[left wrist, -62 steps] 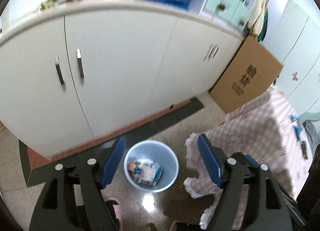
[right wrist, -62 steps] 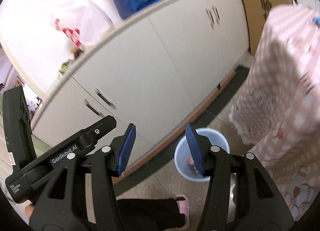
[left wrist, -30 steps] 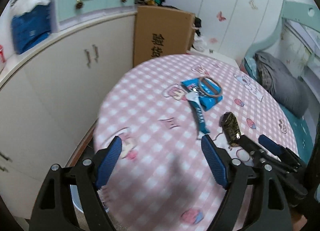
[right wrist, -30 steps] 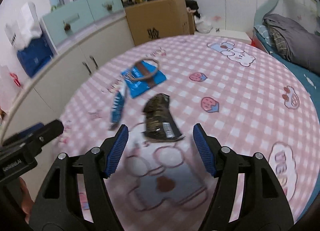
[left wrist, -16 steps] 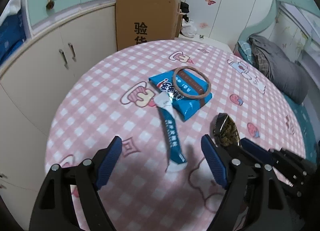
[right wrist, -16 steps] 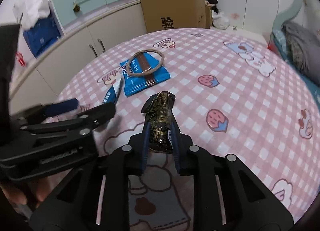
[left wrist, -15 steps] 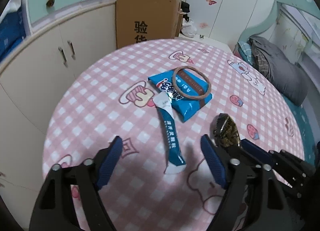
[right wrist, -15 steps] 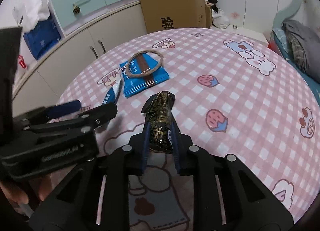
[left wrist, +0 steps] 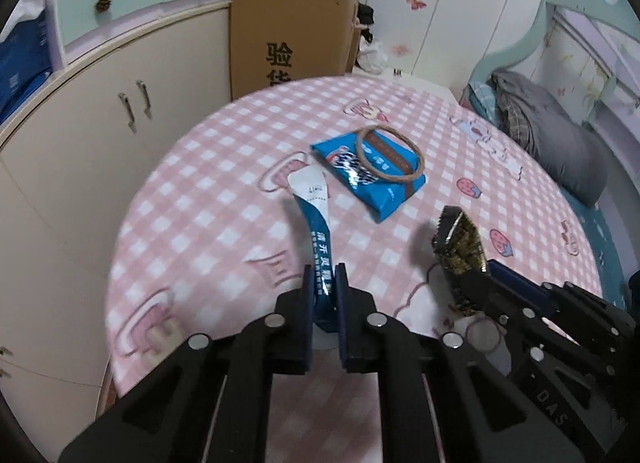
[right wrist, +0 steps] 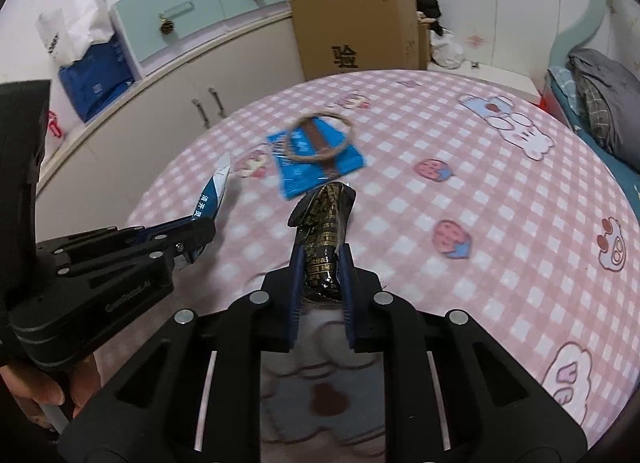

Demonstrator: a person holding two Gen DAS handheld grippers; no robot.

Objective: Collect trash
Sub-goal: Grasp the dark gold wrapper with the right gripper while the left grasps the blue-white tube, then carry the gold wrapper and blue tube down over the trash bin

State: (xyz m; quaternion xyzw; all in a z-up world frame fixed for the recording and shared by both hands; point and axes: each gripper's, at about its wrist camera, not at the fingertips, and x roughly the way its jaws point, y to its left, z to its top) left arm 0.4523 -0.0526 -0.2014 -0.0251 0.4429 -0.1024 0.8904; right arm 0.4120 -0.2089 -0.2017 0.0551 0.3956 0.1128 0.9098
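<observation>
My left gripper (left wrist: 322,275) is shut on the near end of a long blue and white sachet wrapper (left wrist: 314,215), which also shows in the right wrist view (right wrist: 212,193). My right gripper (right wrist: 320,259) is shut on a dark, gold-printed wrapper (right wrist: 324,223), seen in the left wrist view (left wrist: 460,239) at the right. A blue snack packet (left wrist: 368,171) with a brown ring (left wrist: 390,153) on it lies further back on the round pink checked table (left wrist: 208,223). Both held wrappers stand slightly lifted above the cloth.
White cupboards (left wrist: 80,135) run along the left behind the table. A cardboard box (left wrist: 288,39) stands at the back. A bed with grey bedding (left wrist: 552,135) is on the right. The table edge drops off at the left.
My left gripper has closed on the blue and white sachet and raised its near end. My right gripper stays shut on the dark wrapper and has lifted it a little.
</observation>
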